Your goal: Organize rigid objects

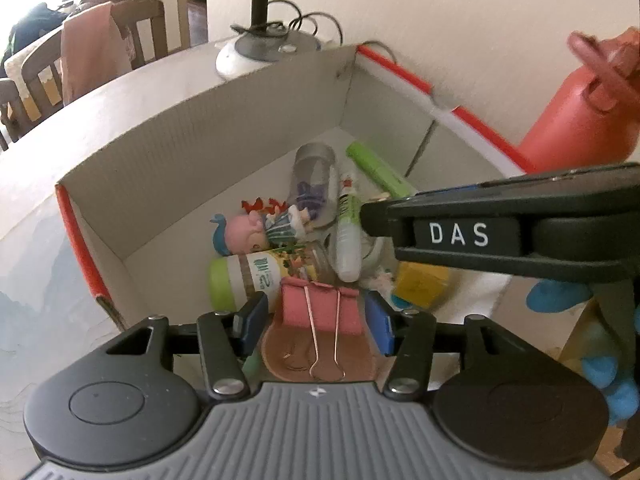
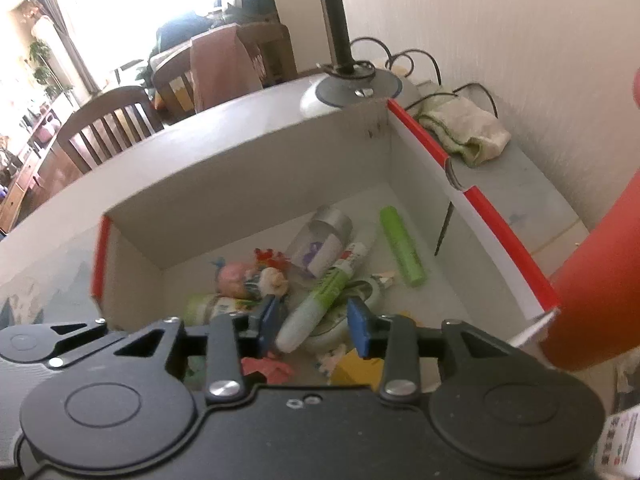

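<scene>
While the left tool (image 1: pixel 316 322) has its pads spread on either side of a pink binder clip (image 1: pixel 320 310) above the crowded white box (image 1: pixel 160 140) on the desk (image 1: pixel 36 240), and the right tool (image 2: pixel 314 322) hovers spread and empty, the clip could drop crooked among the toys and tubes.

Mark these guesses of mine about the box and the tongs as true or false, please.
1. The box has red edges. True.
2. A pink binder clip sits between the left tongs. True.
3. The green highlighter lies outside the box. False: it lies inside, on the box floor.
4. The clear bottle stands upright. False: it lies on its side among the other things.
5. The right tongs are shut tight. False: their blue pads stand apart.
</scene>
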Motion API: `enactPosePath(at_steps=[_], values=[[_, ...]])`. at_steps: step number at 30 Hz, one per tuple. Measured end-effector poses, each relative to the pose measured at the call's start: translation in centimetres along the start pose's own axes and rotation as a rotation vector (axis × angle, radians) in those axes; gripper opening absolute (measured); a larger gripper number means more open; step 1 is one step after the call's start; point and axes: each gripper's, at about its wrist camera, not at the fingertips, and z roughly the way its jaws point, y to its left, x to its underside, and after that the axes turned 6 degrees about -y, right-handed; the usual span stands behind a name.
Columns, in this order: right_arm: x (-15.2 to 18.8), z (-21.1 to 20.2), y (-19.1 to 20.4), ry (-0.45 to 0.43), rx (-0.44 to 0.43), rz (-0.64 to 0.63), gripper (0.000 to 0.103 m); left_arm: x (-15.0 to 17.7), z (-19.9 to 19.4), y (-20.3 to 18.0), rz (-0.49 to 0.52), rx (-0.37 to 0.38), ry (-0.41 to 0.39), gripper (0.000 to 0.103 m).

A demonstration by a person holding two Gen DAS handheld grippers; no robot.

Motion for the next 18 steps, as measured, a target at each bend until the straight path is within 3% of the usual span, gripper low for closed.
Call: enactPosePath(at_steps=[6, 18], values=[[0.8, -3.0, 1.4, -0.049, -0.022, 0.005, 0.048, 0.7, -3.4, 0.3, -0.015, 0.021, -0.055, 0.059], [3.2, -9.0, 4.5, -0.155, -0.065, 0.003, 0.063, 3.1, -10.2, 3.2, -0.051, 0.014, -0.139, 0.060]])
